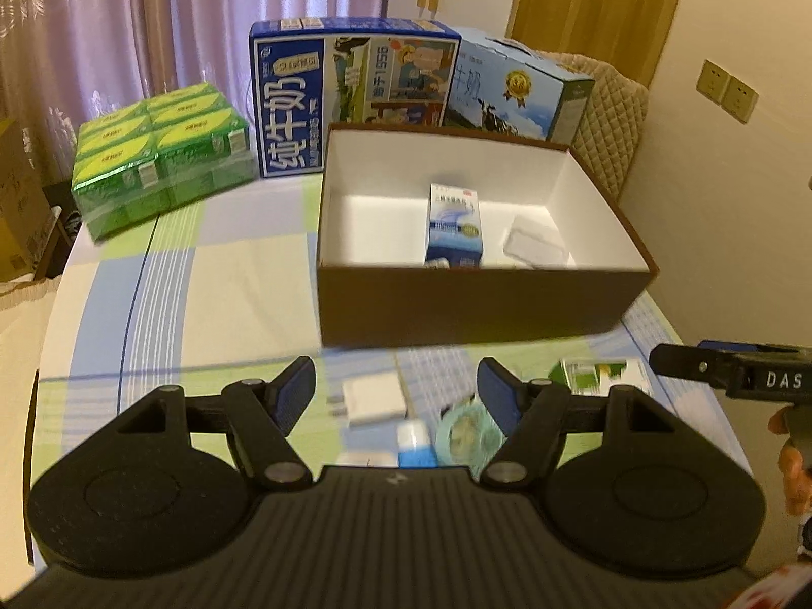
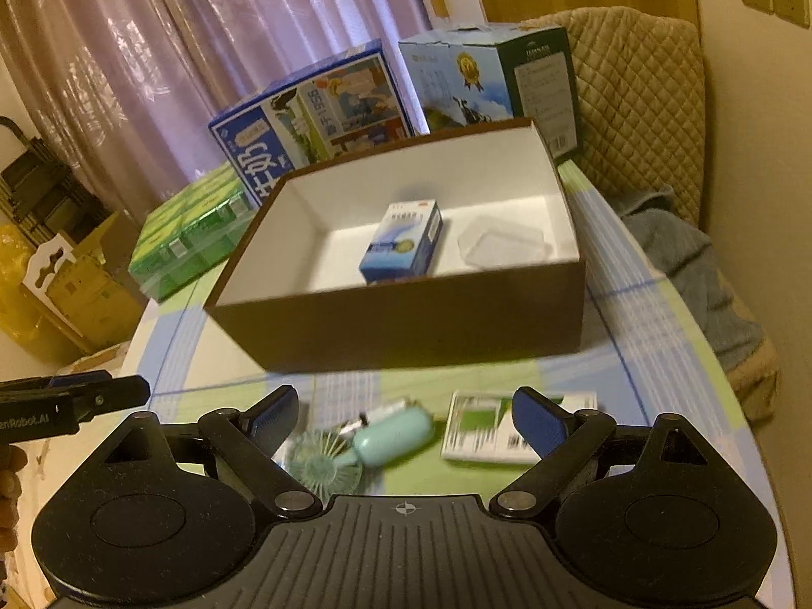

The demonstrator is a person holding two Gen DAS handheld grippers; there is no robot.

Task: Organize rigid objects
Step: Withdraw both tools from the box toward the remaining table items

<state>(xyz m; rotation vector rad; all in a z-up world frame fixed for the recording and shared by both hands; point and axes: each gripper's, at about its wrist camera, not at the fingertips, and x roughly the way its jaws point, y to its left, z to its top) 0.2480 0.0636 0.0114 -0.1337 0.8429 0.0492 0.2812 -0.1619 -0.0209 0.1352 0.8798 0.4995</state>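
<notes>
Both tongs empty, clutter waiting in front of the box

Our left gripper [image 1: 396,396] and right gripper [image 2: 401,418] hang spread wide, tilted down over the near-side mini fan [image 2: 375,441], white charger [image 1: 373,398] and green carton [image 2: 507,431]. The brown box [image 1: 477,299] sits just beyond; crowded items could get knocked aside on the way down.

I am seeing the open box [image 1: 472,304] standing in the middle of the desk [image 1: 203,304], with a small carton [image 1: 453,226] and a clear tray [image 1: 535,246] lying inside it. Two milk cases [image 1: 355,96] are standing behind it, a wrapped pack [image 1: 162,147] to its left. A charger [image 1: 373,398], a hand fan [image 2: 365,444] and a flat packet [image 2: 497,429] are lying before it.
</notes>
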